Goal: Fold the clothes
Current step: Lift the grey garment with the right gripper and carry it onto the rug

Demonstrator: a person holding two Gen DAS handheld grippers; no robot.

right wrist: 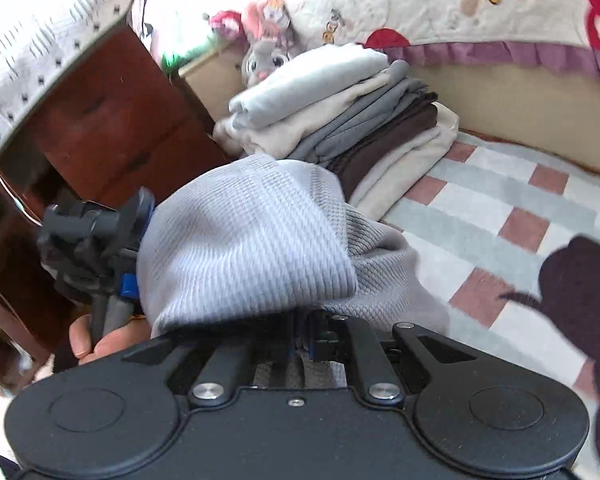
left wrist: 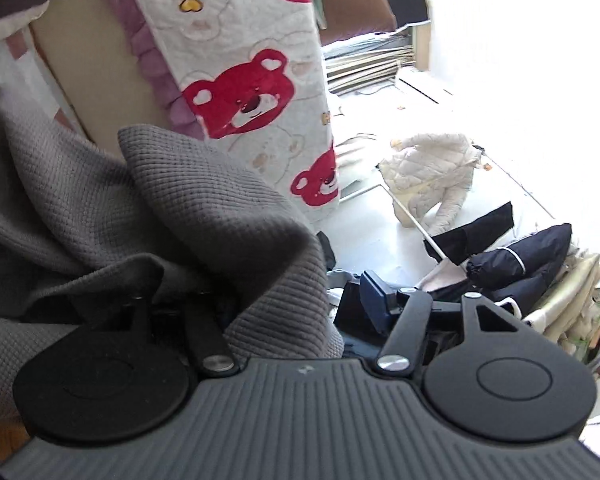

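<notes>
Your left gripper (left wrist: 300,300) has the grey waffle-knit garment (left wrist: 112,208) draped over its left finger. The blue pad of the right finger (left wrist: 374,300) stands free and apart, so the jaws look spread, and I cannot tell if the cloth is really pinched.

Your right gripper (right wrist: 300,332) is covered by the same grey garment (right wrist: 244,240), which bunches over both fingers. The fingertips are hidden, so I cannot tell how this one stands.

In the right wrist view, your left hand (right wrist: 100,340) holds the other tool at the left. Behind the garment, a stack of folded clothes (right wrist: 340,120) sits at the far edge of the checked bed cover (right wrist: 500,216), against the beige headboard (right wrist: 500,108). A dark cloth (right wrist: 580,280) lies at the right edge.

In the left wrist view, a bear-print blanket (left wrist: 252,92) hangs behind the garment, and a cream jacket (left wrist: 432,176) and dark clothes (left wrist: 520,260) lie on the floor.
</notes>
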